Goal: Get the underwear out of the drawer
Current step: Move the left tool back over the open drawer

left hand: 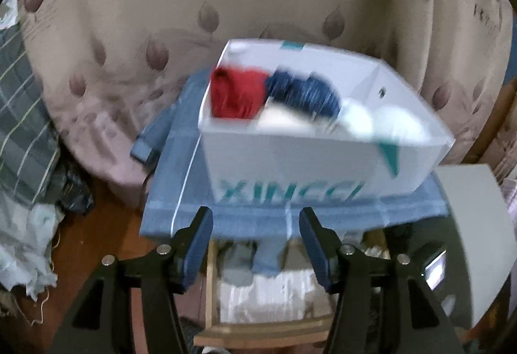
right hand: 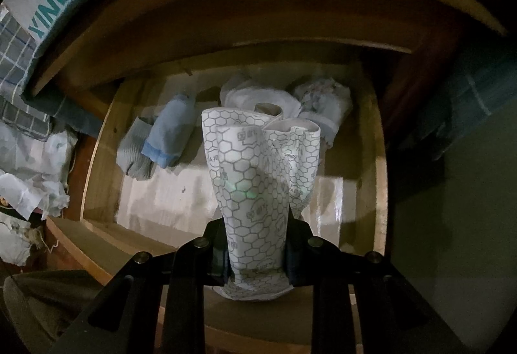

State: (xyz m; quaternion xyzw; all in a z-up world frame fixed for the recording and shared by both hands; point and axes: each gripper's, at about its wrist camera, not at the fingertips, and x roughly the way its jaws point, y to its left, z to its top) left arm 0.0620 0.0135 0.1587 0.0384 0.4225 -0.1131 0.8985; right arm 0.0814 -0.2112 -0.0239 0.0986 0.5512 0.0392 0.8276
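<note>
Underwear [right hand: 255,192]: rolled white fabric with grey hexagon print, clamped upright in right gripper [right hand: 257,257], held above open wooden drawer [right hand: 381,179]. Right gripper angled steeply down, pads pressing roll's lower end. Further rolls on drawer floor: pale blue [right hand: 171,134], grey ribbed [right hand: 135,150], white [right hand: 255,95], floral [right hand: 326,98]. Left gripper [left hand: 255,244] tilted down, jaws apart, nothing between them, facing white cardboard box [left hand: 290,160] on blue checked cloth [left hand: 181,192]. Red [left hand: 236,92], navy [left hand: 303,92] and white [left hand: 381,124] bundles inside box; view blurred.
</note>
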